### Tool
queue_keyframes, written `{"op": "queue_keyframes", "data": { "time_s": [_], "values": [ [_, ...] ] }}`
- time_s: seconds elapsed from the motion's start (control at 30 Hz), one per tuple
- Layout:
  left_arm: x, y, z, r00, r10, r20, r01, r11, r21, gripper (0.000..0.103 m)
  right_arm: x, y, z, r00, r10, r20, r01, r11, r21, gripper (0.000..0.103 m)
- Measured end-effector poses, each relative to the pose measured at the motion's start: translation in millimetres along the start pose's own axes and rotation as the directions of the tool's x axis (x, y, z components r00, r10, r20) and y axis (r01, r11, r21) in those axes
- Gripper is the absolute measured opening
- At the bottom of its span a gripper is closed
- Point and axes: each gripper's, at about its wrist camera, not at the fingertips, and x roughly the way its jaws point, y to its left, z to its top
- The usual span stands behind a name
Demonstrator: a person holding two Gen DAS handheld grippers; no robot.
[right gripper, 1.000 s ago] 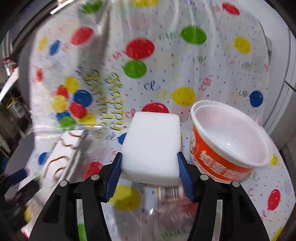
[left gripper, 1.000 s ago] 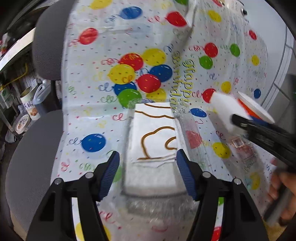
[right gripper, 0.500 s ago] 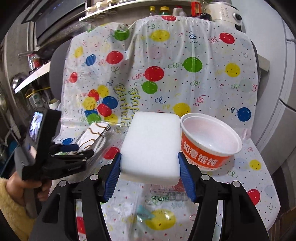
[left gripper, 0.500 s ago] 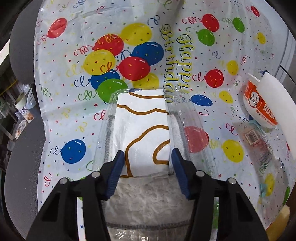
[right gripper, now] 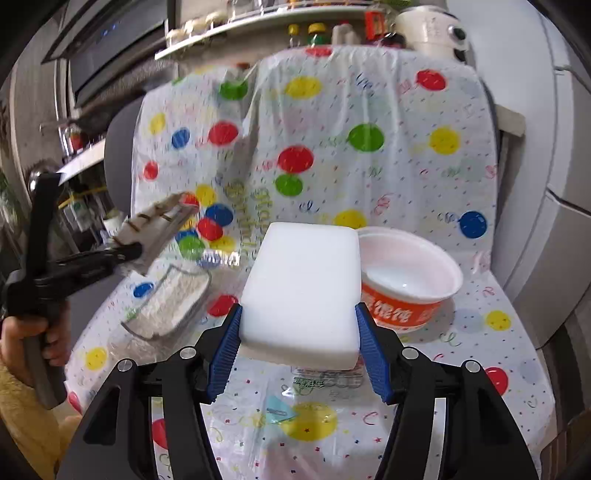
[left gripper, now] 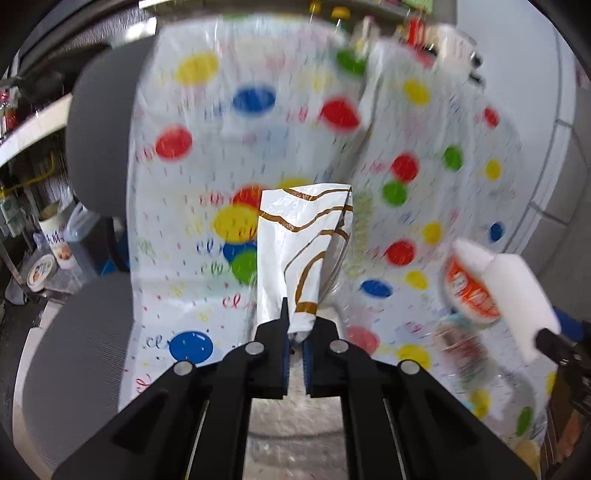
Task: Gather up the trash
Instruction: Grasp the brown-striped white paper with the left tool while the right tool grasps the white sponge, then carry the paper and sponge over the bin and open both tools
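My left gripper (left gripper: 294,341) is shut on a white wrapper with brown lines (left gripper: 301,251) and holds it up above the chair seat; the wrapper also shows in the right wrist view (right gripper: 159,225). My right gripper (right gripper: 299,345) is shut on a white foam block (right gripper: 303,288), held above the seat; the block also shows at the right of the left wrist view (left gripper: 517,295). An orange and white empty bowl (right gripper: 406,284) stands on the balloon-print sheet (right gripper: 369,177). A clear plastic tray with white padding (right gripper: 170,302) lies on the seat to the left.
The balloon-print sheet covers a grey chair (left gripper: 74,332). A clear wrapper with a barcode (right gripper: 325,380) and a small blue scrap (right gripper: 279,410) lie on the seat in front. A shelf with bottles (right gripper: 314,29) is behind. Cluttered shelves (left gripper: 33,221) stand left.
My left gripper closed on the white wrapper and lifted it out of the clear tray. My right gripper kept the foam block and pulled back a little.
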Motion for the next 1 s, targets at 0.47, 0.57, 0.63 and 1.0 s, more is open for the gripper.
{"op": "queue_keyframes", "data": {
  "time_s": [0.47,0.57,0.63,1.0],
  "values": [
    [-63,-183,-76,0.954,-0.298,0.005,0.294,0.942,0.16,0.003,-137,-115,-88,0.964,-0.262,0.05,0.254,0.958,0.132,0.061],
    [-63,-233,-99,0.922,-0.387,-0.027,0.383,0.9,0.208,0.003,-176,-148,-128,0.928,-0.372,0.013,0.362,0.912,0.192,0.061],
    [-61,-261,-113,0.9,-0.432,-0.057,0.433,0.87,0.235,0.003,-194,-164,-152,0.903,-0.429,-0.017,0.422,0.88,0.216,0.062],
    [-7,-426,-192,0.766,-0.531,-0.362,0.64,0.684,0.351,0.003,-218,-251,-263,0.83,-0.507,-0.231,0.557,0.738,0.382,0.064]
  ]
}}
